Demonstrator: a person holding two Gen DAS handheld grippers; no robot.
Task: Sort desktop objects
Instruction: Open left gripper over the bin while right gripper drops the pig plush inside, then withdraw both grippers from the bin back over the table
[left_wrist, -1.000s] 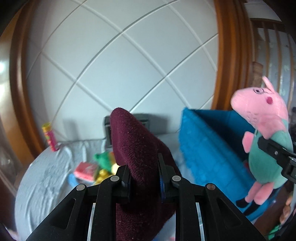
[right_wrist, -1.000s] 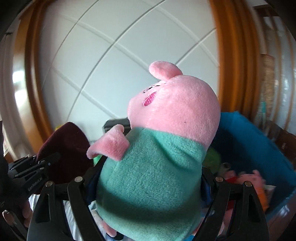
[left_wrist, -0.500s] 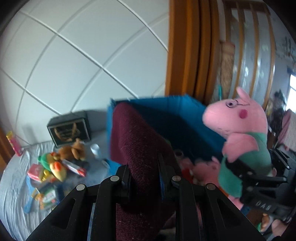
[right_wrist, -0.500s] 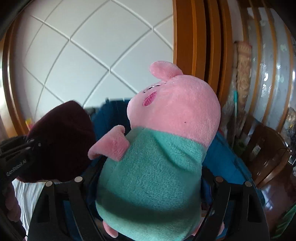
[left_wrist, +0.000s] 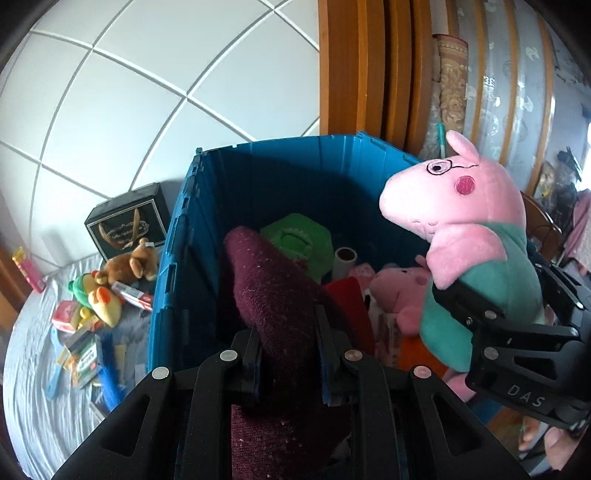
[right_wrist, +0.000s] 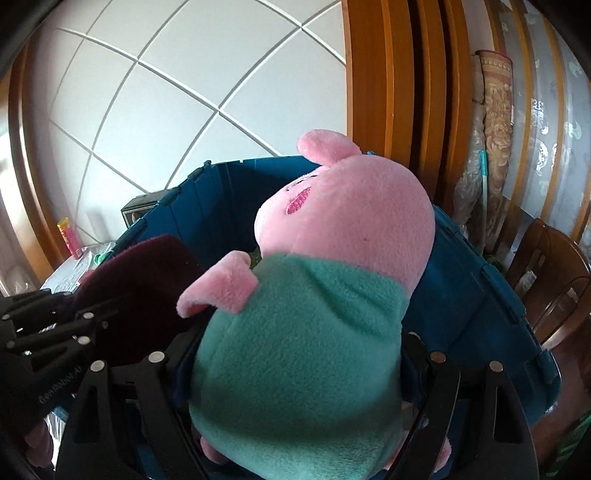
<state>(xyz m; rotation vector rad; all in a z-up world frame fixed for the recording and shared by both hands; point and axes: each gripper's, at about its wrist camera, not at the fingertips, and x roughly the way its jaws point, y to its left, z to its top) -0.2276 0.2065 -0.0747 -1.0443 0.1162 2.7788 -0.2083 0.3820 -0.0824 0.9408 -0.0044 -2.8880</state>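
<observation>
Below both claws sits the blue bin: your left claw, jaws just loosening, pinches the maroon cloth, your right claw grips the pig plush; lower, then release.

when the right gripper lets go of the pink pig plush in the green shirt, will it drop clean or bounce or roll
The pink pig plush in a green shirt looks soft and light, dented where the right gripper squeezes it. It would probably drop quietly into the blue plastic crate, then flop sideways.

Two wrist fisheyes look steeply down, close over their own fingers, sharing the blue crate and white panelled wall.
</observation>
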